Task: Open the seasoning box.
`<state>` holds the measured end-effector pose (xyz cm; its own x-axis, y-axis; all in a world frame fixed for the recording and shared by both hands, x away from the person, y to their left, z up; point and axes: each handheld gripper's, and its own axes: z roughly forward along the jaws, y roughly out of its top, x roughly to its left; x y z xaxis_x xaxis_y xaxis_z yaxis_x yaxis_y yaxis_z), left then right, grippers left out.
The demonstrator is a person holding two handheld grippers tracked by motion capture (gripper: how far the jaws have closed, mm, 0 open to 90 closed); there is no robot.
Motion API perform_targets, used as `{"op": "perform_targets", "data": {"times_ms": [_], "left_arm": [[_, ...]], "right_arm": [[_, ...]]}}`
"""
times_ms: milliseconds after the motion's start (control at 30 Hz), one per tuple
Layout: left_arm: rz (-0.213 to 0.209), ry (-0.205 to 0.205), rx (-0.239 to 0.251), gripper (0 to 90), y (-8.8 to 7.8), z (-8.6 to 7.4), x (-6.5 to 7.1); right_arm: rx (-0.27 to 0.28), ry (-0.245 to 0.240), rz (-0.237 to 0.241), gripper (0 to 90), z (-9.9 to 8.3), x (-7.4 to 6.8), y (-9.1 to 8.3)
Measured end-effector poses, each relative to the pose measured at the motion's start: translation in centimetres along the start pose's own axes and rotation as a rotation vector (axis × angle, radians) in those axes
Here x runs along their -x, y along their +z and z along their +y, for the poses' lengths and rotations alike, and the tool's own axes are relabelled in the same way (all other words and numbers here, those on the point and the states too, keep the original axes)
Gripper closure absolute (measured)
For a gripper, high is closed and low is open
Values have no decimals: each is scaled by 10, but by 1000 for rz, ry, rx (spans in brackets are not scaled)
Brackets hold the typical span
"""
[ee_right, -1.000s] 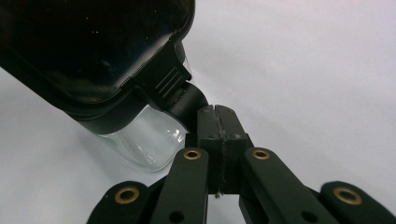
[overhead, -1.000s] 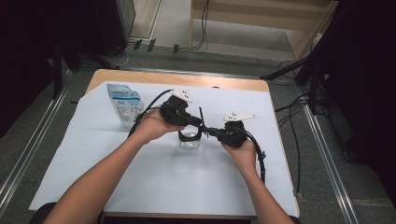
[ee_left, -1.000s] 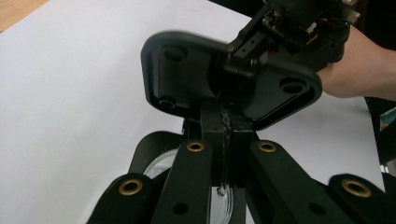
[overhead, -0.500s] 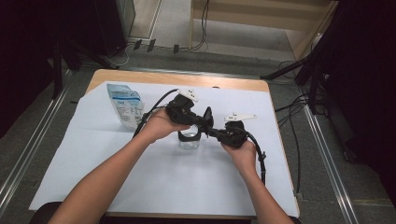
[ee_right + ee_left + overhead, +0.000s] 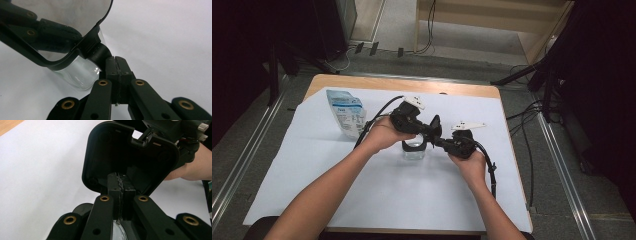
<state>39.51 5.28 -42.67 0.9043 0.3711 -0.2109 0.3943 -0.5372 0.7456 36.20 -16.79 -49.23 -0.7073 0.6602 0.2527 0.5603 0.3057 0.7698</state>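
- Left gripper (image 5: 432, 131): jaws narrow, pressed together on the edge of the black hinged lid (image 5: 130, 157), which stands raised and tilted just above the glass jar (image 5: 414, 150).
- Right gripper (image 5: 439, 141): jaws closed tight at the lid's hinge or clasp (image 5: 100, 53), beside the jar's rim. Whether the pads pinch the clasp or only butt against it, cannot tell.
- Risk: jar sits free on the white sheet (image 5: 362, 200) under both grippers. Opposed pull on the lid may tip or slide it.
- Risk: left grip sits on a thin rim. Slip lets the lid snap down.
- Risk: over-rotation strains the hinge.
- Pouch (image 5: 346, 112) lies well to the left gripper's far side, no hazard.
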Motion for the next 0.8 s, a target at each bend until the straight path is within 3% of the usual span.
{"op": "perform_targets", "data": {"times_ms": [533, 800], "left_arm": [[-10, -10, 8, 884, -2, -2, -1], [-10, -21, 11, 832, -15, -4, -2]], "right_arm": [[-9, -15, -11, 900, 0, -1, 1], [14, -4, -12, 868, 1, 3, -9]]}}
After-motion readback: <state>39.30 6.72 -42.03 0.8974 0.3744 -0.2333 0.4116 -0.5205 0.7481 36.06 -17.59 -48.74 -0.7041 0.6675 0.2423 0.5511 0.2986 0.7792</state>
